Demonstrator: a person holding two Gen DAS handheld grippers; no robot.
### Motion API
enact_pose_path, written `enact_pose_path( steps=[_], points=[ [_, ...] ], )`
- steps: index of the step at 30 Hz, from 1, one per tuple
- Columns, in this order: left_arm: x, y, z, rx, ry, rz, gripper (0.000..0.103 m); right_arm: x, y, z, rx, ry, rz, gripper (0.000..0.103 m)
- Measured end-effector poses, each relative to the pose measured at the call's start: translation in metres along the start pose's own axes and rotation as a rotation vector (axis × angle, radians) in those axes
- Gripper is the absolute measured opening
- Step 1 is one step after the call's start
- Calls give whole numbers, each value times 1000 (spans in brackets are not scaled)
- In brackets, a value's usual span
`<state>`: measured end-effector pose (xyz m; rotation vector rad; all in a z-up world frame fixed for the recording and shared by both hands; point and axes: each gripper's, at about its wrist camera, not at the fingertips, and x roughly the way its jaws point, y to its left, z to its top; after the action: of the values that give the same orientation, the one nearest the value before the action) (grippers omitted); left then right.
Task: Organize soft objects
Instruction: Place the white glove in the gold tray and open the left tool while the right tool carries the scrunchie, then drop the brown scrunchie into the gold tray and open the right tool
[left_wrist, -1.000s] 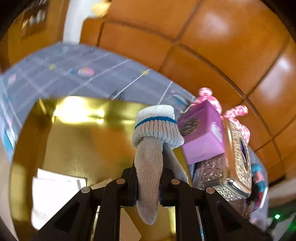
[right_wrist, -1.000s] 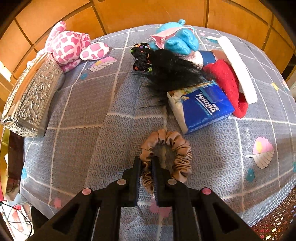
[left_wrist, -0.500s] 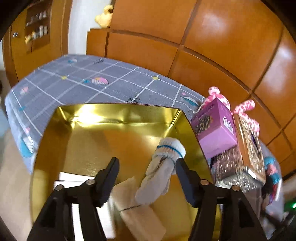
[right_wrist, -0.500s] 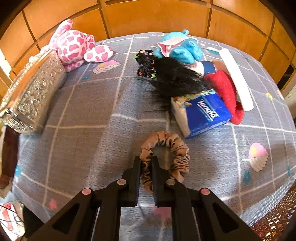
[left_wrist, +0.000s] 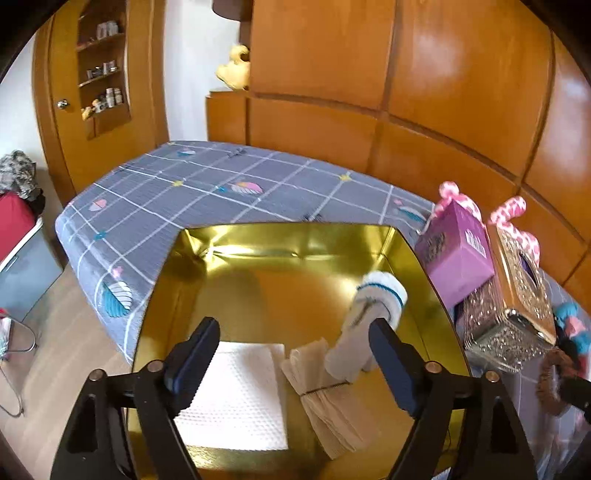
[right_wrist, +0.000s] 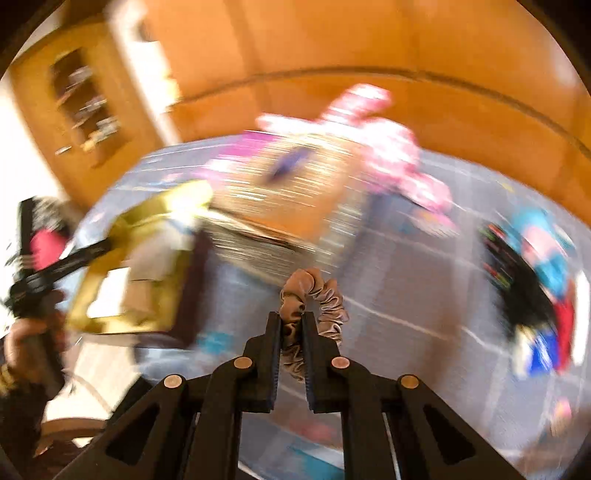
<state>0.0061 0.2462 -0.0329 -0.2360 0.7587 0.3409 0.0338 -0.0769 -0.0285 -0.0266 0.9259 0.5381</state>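
My left gripper (left_wrist: 293, 334) is open and empty above the gold box (left_wrist: 280, 236). The grey sock with a blue stripe (left_wrist: 365, 321) lies inside the box by its right wall, beside a folded white cloth (left_wrist: 240, 391) and a bundle of beige paper (left_wrist: 325, 391). My right gripper (right_wrist: 292, 325) is shut on the brown scrunchie (right_wrist: 314, 295) and holds it in the air over the grey bedcover (right_wrist: 406, 295). The right wrist view is blurred; the gold box (right_wrist: 122, 266) shows at its left.
A purple box (left_wrist: 454, 254), a glittery tissue box (left_wrist: 513, 299) and a pink spotted plush (right_wrist: 384, 147) stand right of the gold box. A black wig, blue plush and red item (right_wrist: 535, 280) lie at the right. The bed edge and floor are at the left.
My left gripper opened, dropped the sock into the gold box and drew back upward. My right gripper lifted the scrunchie off the bedcover and swung left toward the box.
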Motion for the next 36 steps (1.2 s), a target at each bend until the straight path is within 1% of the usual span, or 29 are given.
enact_pose_path(
  steps=[3,5,7,11,12,13,16,19,24,26,27,30,36],
  points=[
    [-1,6,3,-17,-4,-3,84,12,41,17,-86,-4,98,9],
    [-2,9,5,-27,-7,-8,84,21,64,25,-137,0,137,9],
    [-3,11,6,-32,-11,-5,84,33,87,32,-175,12,170,10],
    [-3,12,8,-34,-17,-1,84,60,110,38,-203,46,205,13],
    [-3,12,8,-33,-16,0,84,71,114,38,-203,66,209,19],
    [-2,12,8,-33,-16,1,84,78,117,38,-201,77,203,25],
    [-2,11,7,-28,-16,1,84,94,118,32,-191,104,170,30],
    [-2,9,5,-20,-18,-1,84,98,115,27,-181,108,151,31],
    [-3,-3,1,27,-18,-2,85,81,111,23,-187,51,105,32],
    [-4,-9,-1,45,-22,-1,89,74,110,21,-189,22,83,32],
    [-6,-11,-2,50,-25,-3,90,69,110,21,-189,7,67,33],
    [-9,-18,-5,72,-34,-5,90,61,107,21,-185,-30,24,37],
    [-15,-28,-8,103,-49,-14,91,46,100,18,-171,-86,-47,39]
  ],
)
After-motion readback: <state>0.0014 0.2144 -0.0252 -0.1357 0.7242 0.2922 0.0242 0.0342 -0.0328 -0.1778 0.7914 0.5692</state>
